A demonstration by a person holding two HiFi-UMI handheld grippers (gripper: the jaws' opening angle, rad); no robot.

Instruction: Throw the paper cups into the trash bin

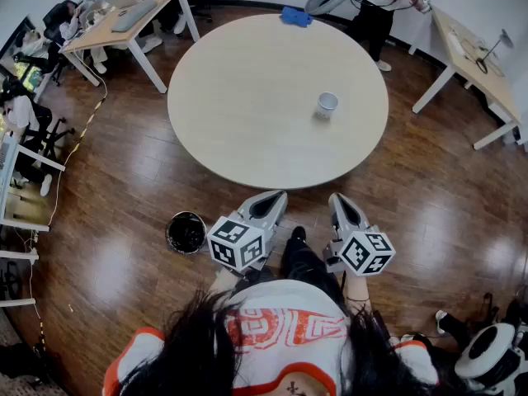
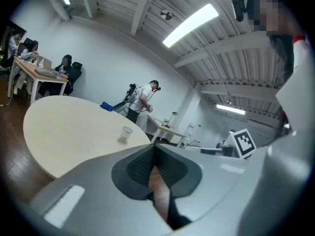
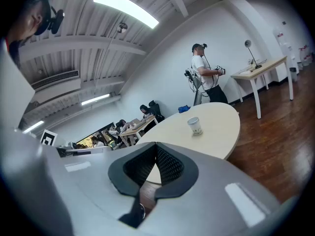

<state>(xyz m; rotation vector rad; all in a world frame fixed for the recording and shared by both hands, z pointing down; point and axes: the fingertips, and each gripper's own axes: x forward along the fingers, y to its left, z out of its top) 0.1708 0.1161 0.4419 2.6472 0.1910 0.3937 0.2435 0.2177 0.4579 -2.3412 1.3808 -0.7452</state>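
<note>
White shirt (image 1: 285,330) with orange print, lower middle of the frame
Its sleeve edges were orange; the left gripper (image 1: 275,196) and right gripper (image 1: 340,198) were grey, each with a black-and-white marker cube.

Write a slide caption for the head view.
Left gripper and right gripper, both shut, face one paper cup on a round table.

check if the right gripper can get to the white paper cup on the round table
Probably yes: the right gripper points toward the white paper cup, standing alone on the round beige table, nothing between. Its jaws are shut, though.
</note>
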